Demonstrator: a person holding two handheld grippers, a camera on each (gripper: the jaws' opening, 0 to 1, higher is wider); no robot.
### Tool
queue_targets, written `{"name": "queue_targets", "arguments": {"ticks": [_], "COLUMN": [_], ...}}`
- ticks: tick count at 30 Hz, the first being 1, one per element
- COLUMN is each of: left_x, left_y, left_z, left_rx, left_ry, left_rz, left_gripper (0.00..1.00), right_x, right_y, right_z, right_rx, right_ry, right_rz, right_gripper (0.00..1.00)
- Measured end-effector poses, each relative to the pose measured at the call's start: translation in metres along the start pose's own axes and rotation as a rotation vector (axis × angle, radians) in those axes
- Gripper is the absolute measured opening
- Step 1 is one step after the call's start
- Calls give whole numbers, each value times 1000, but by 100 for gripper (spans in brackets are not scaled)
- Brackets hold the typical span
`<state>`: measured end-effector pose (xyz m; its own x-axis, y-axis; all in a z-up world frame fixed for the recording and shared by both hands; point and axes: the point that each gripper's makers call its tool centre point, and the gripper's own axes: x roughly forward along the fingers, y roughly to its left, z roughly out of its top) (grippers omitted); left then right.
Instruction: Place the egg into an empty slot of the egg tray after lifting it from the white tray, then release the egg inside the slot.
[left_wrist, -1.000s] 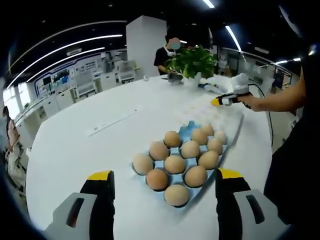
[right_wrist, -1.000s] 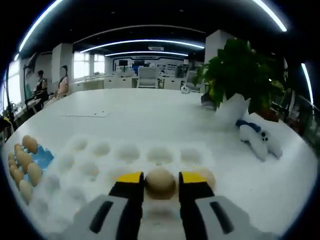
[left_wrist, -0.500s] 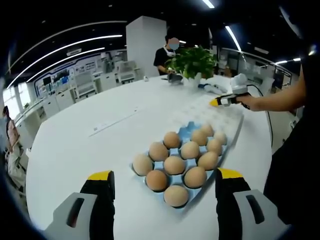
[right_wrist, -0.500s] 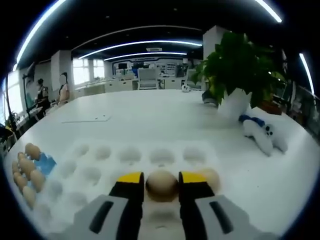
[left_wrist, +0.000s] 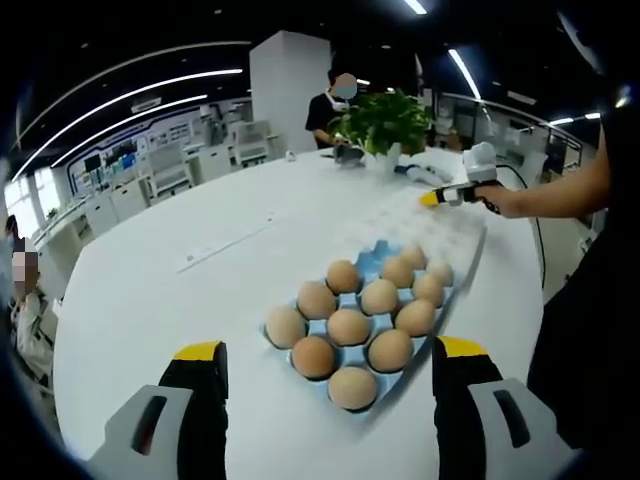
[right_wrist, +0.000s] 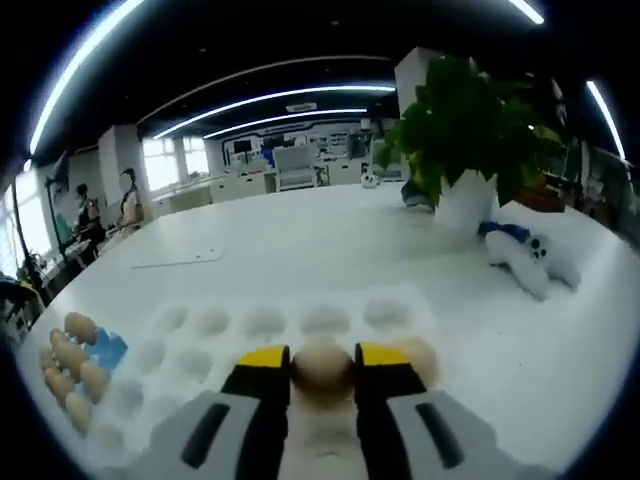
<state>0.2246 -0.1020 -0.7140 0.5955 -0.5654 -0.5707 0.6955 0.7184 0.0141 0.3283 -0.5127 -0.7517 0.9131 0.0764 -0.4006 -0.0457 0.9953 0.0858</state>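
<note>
The right gripper (right_wrist: 322, 362) pinches an egg (right_wrist: 322, 366) between its yellow-tipped jaws, over the white tray (right_wrist: 250, 330) of hollow slots; a second egg (right_wrist: 418, 358) sits just beside it. The left gripper (left_wrist: 328, 358) hangs with jaws spread wide above the blue egg tray (left_wrist: 372, 262), filled with brown eggs (left_wrist: 349, 327). A potted plant (right_wrist: 470, 140) stands beyond on the white table (left_wrist: 150, 290).

Tan egg (right_wrist: 322, 364) between yellow-tipped grey jaws of right gripper (right_wrist: 322, 360). White egg tray (right_wrist: 200, 335) on white table (right_wrist: 300, 250). Blue tray (left_wrist: 372, 265) under brown eggs (left_wrist: 350, 325). Green plant (right_wrist: 470, 120), white pot (right_wrist: 466, 205). Left gripper (left_wrist: 328, 355): yellow tips, black-grey.
</note>
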Motion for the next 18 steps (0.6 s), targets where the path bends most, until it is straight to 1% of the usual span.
{"name": "queue_targets", "arguments": {"ticks": [1,2,3,5,6,8,9,10,11,12,13,15,17,18], "left_x": [0,0,0,-1,0,0,0,0,1,1,2,2,3,3], "left_y": [0,0,-1,-2,-3,-4,-3,-3,-3,-3,-3,-4,-4,-5], "left_z": [-1,-2,-3,-3,-3,-1,0,1,2,2,2,3,3,3], "left_rx": [0,3,8,10,8,11,10,8,9,9,11,11,12,12], "left_ry": [1,6,15,17,16,15,12,10,8,8,9,10,10,12], "left_rz": [0,0,-1,-5,-7,-8,-8,-7,-7,-7,-8,-11,-14,-14], "left_gripper": [86,86,86,86,86,86,86,86,86,86,86,86,86,86], "right_x": [-2,-5,-7,-10,-11,-12,-13,-12,-13,-13,-13,-12,-11,-9], "right_y": [4,13,19,30,41,56,69,76,88,100,113,135,158,170], "right_z": [4,12,15,23,28,33,36,37,39,38,36,34,30,26], "right_rx": [2,1,2,-20,-36,-33,-23,-13,-18,-30,-37,-27,-46,-59], "right_ry": [-9,-27,-35,-52,-63,-77,-80,-80,-90,-82,-74,-68,-61,-47], "right_rz": [10,41,58,80,108,142,184,200,226,264,287,350,403,441], "right_gripper": [25,25,25,24,24,24,24,24,24,24,25,25,25,25]}}
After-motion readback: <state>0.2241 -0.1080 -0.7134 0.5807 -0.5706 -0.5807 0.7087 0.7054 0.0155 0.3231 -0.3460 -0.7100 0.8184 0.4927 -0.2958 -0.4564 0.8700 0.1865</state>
